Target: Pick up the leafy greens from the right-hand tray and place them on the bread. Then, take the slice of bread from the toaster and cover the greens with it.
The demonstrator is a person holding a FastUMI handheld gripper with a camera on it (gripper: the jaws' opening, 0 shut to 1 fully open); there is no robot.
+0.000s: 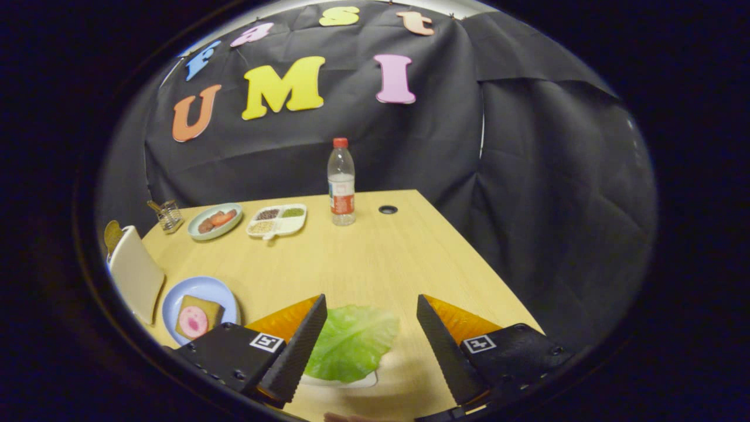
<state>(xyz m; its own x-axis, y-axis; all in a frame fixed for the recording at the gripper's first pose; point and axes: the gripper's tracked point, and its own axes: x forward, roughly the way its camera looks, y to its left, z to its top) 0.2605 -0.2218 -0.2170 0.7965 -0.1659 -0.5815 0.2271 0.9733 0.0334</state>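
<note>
Gripper (372,334) spread wide above the lettuce leaf (350,340); nothing held.

The leaf lies on a white tray (343,382) between the two fingers, nearer the left one, neither pressing it. To the left, a blue plate (199,288) carries bread (199,316) topped with a pink slice. A white toaster (136,272) stands beside that plate. Beyond the fingers on the wooden table (375,258): a water bottle (341,184), a divided dish (278,220), a green plate (215,221).

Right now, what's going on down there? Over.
Jaws of the gripper open, astride the lettuce leaf. Leaf on its tray, ungrasped. Bread waits on blue plate. Nothing in the way.
</note>
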